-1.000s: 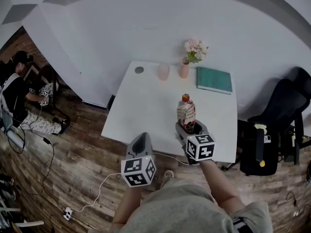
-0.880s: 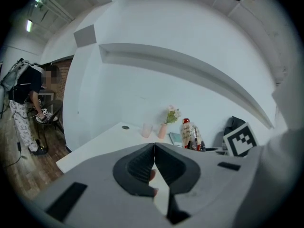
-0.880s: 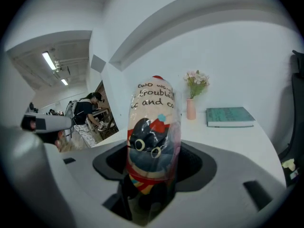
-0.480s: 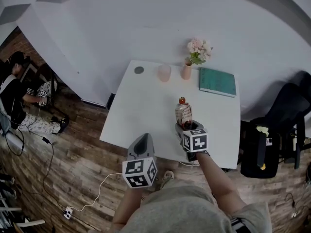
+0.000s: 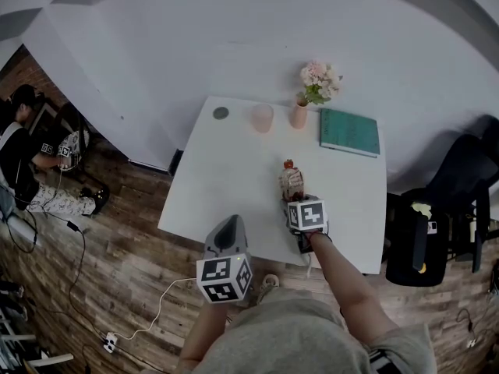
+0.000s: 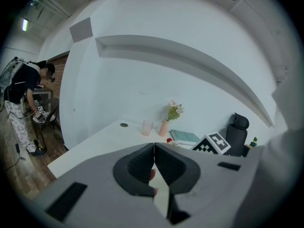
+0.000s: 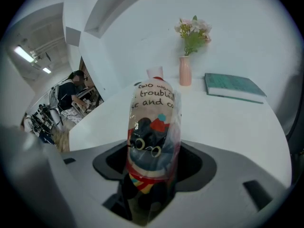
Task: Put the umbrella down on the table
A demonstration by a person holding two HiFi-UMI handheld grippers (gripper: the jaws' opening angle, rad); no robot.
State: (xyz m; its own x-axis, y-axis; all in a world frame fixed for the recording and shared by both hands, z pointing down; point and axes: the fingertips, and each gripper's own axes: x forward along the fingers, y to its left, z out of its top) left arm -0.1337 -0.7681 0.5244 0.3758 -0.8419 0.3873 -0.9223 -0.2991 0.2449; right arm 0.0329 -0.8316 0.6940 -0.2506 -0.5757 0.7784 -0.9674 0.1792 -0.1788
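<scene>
The folded umbrella (image 5: pixel 291 181) is in a clear printed sleeve with a cartoon pattern and a red tip. It points away from me over the white table (image 5: pixel 234 178). My right gripper (image 5: pixel 296 201) is shut on its lower end, and in the right gripper view the umbrella (image 7: pixel 153 137) fills the space between the jaws and tilts down toward the table (image 7: pixel 228 122). Whether its tip touches the tabletop is hidden. My left gripper (image 5: pixel 227 226) hangs at the table's near edge. Its jaws are shut with nothing in them, as the left gripper (image 6: pixel 153 167) view shows.
At the table's far side stand a pink cup (image 5: pixel 262 118), a vase with flowers (image 5: pixel 299 114), a teal book (image 5: pixel 349 132) and a small dark disc (image 5: pixel 221 113). A black chair (image 5: pixel 460 201) stands on the right. A person (image 5: pixel 23 146) crouches far left on the wooden floor.
My right gripper has sunk toward the table and moved away from me with the umbrella, which tilts down more. The left gripper has shifted slightly forward.
</scene>
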